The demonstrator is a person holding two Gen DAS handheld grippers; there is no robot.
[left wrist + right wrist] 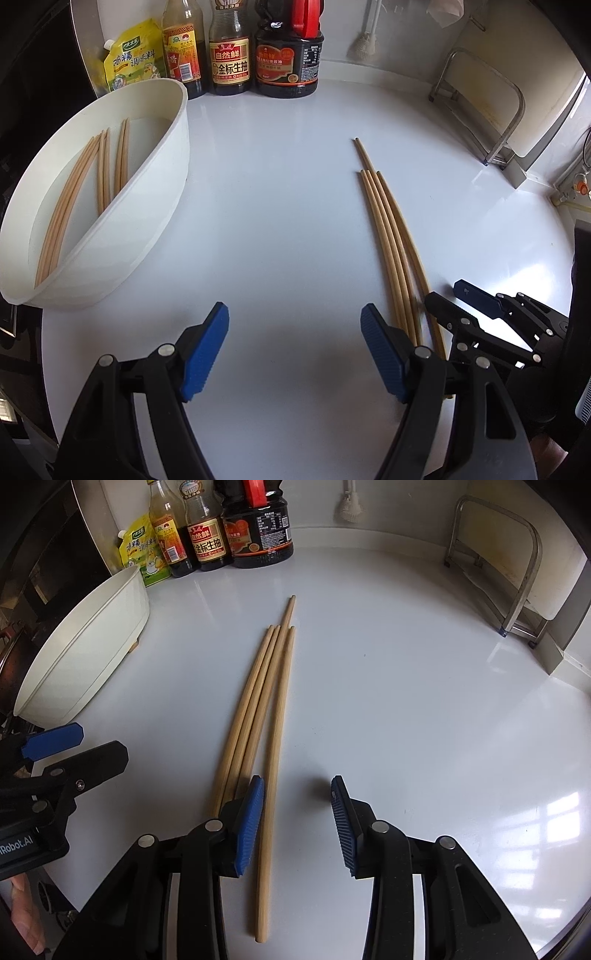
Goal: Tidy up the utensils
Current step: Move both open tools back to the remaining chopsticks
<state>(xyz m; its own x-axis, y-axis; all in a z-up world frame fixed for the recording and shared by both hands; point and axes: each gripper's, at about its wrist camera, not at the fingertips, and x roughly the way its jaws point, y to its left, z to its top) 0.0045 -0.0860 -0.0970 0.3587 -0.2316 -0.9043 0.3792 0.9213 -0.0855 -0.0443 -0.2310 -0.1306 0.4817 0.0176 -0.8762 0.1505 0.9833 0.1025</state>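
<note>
Several wooden chopsticks [258,709] lie side by side on the white counter [406,701]. My right gripper [297,805] stands open low over their near ends. The rightmost chopstick [273,768] runs between its jaws, close to the left pad, and the others pass under the left finger. A white tub [155,177] at the left holds several more chopsticks [107,173]. My left gripper [295,332] is open and holds nothing, over bare counter between the tub and the loose chopsticks [388,229]. The right gripper [443,291] shows at its right, and the left gripper [74,746] appears at the right wrist view's left edge.
Sauce bottles [229,55] and a yellow seasoning pouch [129,55] line the back wall. A metal rack [517,572] stands at the back right and a brush [349,509] hangs on the wall. A person's finger [26,915] shows at lower left.
</note>
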